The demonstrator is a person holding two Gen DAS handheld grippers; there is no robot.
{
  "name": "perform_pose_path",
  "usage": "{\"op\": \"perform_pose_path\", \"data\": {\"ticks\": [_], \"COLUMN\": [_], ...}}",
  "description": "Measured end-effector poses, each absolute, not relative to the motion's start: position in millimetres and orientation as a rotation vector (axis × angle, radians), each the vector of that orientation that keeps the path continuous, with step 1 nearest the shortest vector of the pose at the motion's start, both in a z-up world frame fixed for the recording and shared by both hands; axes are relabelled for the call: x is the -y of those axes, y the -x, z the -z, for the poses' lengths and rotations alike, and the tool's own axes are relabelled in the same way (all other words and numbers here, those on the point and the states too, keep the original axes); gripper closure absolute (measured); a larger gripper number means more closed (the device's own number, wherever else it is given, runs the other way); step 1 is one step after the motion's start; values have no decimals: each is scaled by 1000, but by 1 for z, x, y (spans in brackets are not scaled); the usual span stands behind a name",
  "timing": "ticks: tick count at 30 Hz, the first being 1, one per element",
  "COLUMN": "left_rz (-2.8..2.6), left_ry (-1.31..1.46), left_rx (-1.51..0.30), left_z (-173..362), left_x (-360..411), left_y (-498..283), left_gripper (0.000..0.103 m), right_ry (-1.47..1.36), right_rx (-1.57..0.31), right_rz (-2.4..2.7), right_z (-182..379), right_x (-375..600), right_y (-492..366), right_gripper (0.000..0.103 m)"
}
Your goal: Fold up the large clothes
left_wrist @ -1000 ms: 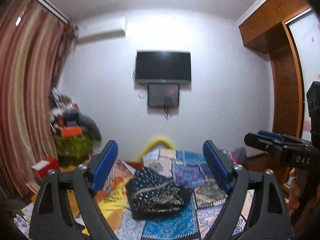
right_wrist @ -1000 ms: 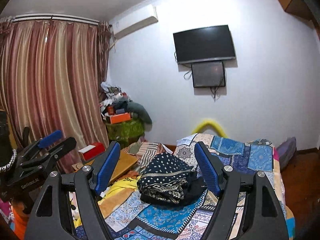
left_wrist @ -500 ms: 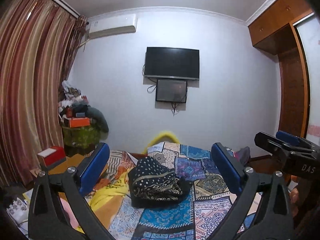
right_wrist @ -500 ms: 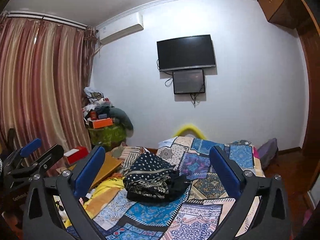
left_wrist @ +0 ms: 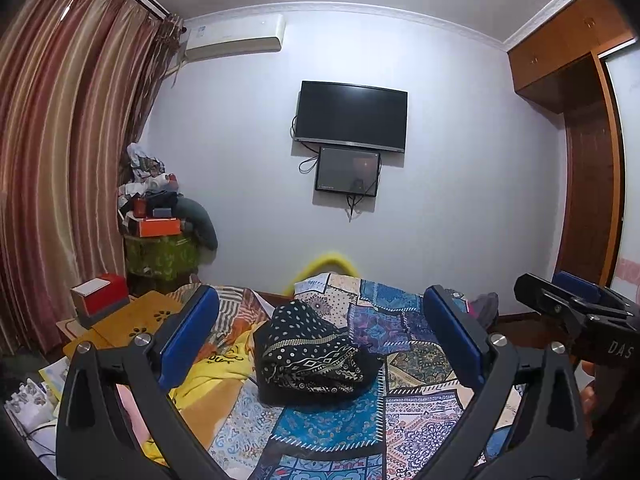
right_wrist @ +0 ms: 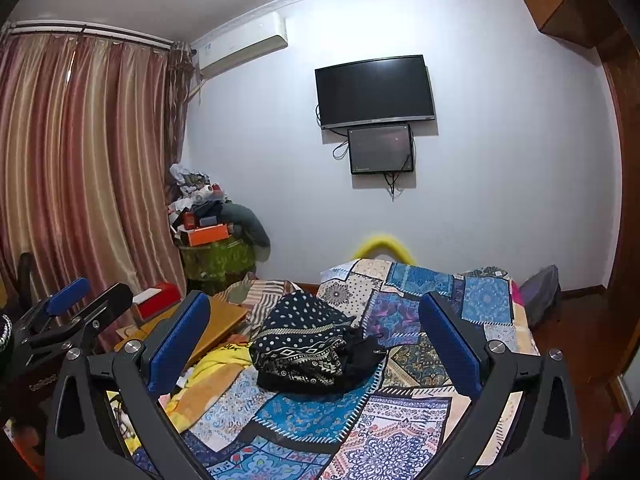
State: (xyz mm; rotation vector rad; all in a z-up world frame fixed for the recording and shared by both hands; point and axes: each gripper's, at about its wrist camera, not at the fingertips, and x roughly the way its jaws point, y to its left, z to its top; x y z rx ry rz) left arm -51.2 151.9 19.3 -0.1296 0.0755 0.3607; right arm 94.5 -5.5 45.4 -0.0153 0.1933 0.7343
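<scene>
A dark garment (left_wrist: 308, 352) with white dots and a patterned band lies crumpled in a heap on the patchwork bed cover (left_wrist: 328, 428). My left gripper (left_wrist: 320, 296) is held above the near end of the bed and aimed at the heap. It is open wide, with nothing between its blue pads. In the right wrist view the same garment (right_wrist: 304, 344) sits ahead of my right gripper (right_wrist: 314, 300), which is also open wide and empty. Each gripper shows at the edge of the other's view: the right gripper (left_wrist: 572, 308) and the left gripper (right_wrist: 72, 312). Neither touches the cloth.
A yellow cloth (left_wrist: 208, 380) lies on the bed left of the heap. A low wooden table (left_wrist: 132, 320) with a red box (left_wrist: 100, 296) stands at the left, by the curtains. A cluttered green stand (left_wrist: 160, 256) fills the corner. A wardrobe (left_wrist: 580, 200) lines the right wall.
Both grippers' jaws have spread wider apart. The views have shifted a little. The garment has stayed in place on the bed.
</scene>
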Motion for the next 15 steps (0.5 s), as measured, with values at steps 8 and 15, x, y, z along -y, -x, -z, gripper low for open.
{"op": "perform_pose_path", "data": {"ticks": [8, 15], "left_rz": [-357, -359], "left_ry": [148, 161], "left_rx": [-79, -83], "left_z": [-17, -17], "left_x": [-155, -158], "left_y": [50, 48], "left_gripper": [1, 1], "right_ry": [32, 48], "right_rx": [-198, -202], "right_rz": [-733, -732], "right_z": [-46, -47], "right_x": [5, 4], "right_y": [-92, -92], "right_gripper": [0, 0]}}
